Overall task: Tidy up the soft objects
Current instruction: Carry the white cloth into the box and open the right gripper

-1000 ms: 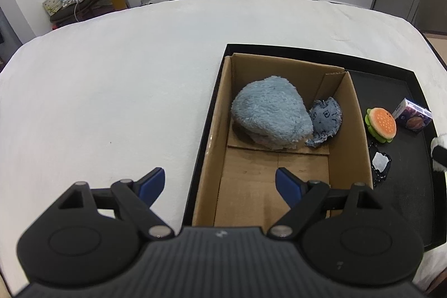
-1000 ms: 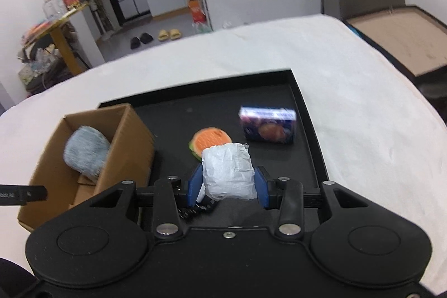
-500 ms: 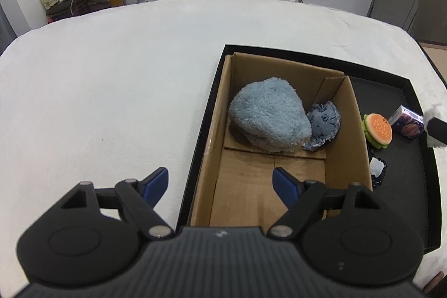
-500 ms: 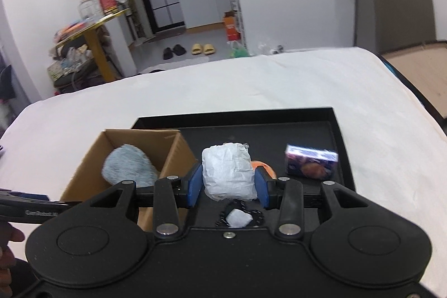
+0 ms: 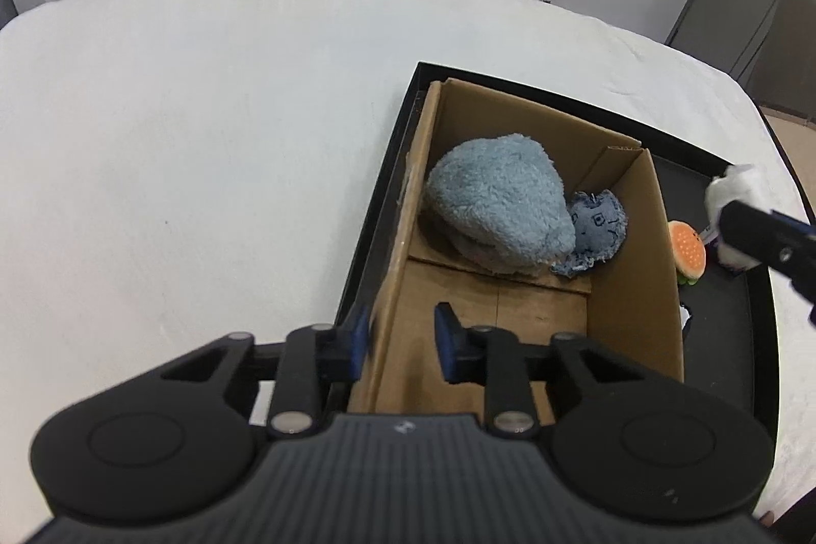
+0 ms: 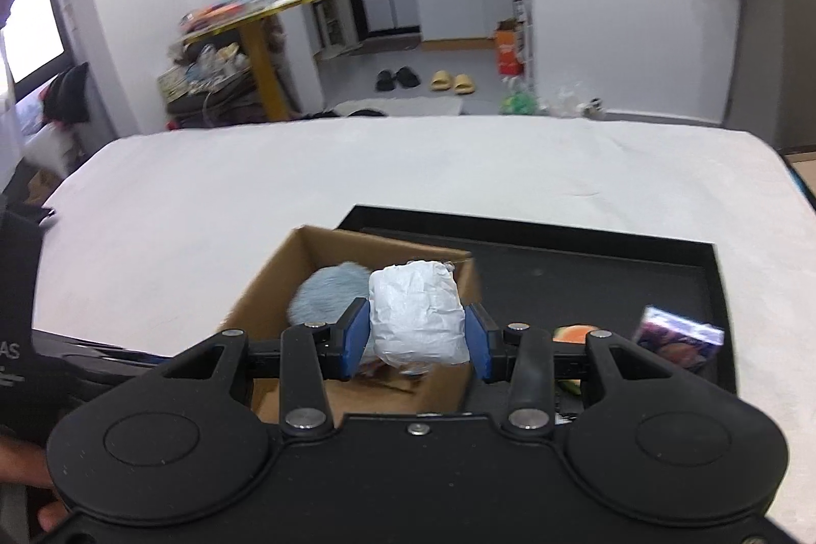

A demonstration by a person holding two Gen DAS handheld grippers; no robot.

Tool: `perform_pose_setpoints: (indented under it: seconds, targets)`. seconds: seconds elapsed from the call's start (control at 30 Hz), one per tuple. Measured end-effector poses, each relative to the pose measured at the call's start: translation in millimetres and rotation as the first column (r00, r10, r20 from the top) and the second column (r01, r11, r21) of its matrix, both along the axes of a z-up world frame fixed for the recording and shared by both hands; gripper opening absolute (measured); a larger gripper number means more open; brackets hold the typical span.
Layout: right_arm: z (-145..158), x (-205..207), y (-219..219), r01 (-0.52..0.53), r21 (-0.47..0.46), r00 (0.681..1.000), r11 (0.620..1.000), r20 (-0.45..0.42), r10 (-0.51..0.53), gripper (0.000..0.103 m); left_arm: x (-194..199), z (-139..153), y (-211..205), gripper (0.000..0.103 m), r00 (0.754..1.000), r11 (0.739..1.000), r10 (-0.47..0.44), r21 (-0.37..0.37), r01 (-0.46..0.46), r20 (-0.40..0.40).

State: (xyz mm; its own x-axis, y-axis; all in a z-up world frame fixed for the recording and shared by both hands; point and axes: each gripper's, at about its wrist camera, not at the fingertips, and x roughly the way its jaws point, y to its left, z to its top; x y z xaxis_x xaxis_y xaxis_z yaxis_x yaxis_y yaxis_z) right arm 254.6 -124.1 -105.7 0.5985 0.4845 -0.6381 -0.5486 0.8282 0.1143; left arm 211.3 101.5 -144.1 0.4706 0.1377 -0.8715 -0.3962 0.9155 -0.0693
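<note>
On white table, black tray holds cardboard box. Left gripper jaws, just closing, straddle near-left wall. Right gripper pinches white soft bundle over box; early release risks hitting right wall, dropping outside.

Left tongs narrower, seemingly astride box wall

Matte black tongs, blue pads, silver pivot screws, ribbed housing.

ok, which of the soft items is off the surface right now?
The white crinkly bundle, clamped in the right gripper above the cardboard box. The blue plush lies inside; the burger toy sits on the tray.
</note>
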Motion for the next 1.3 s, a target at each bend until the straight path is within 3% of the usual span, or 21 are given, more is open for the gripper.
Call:
perform_pose_setpoints:
  seconds: [0.27,0.53,0.93,1.13,1.3]
  targets:
    - [-3.9,-3.8,30.6,-0.063,-0.027,0.995,0.998,-0.081,0.061,0.041,-3.3,-5.9,16.3,0.011,1.000,0.997,0.028,-0.068,-0.028,0.005]
    - [-14.9,-9.1,56.5,-0.080,-0.083,0.988,0.993,-0.136,0.068,0.041,-10.0,-10.6,23.0,0.011,0.999,0.994,0.027,-0.111,-0.023,0.032]
    - [-18.8,-12.7,84.2,-0.102,-0.098,0.982,0.990,-0.166,0.084,0.042,-14.4,-13.4,38.0,0.012,0.997,0.982,0.055,-0.185,-0.045,0.046]
    - [-21.4,-7.9,80.5,-0.100,-0.085,0.978,0.991,-0.191,0.083,0.046,-13.7,-13.3,37.5,0.012,0.997,0.979,0.062,-0.199,-0.051,0.046]
    - [-20.8,-5.3,73.3,-0.090,-0.084,0.978,0.992,-0.195,0.072,0.057,-12.2,-13.1,36.4,0.012,0.997,0.980,0.058,-0.193,-0.048,0.045]
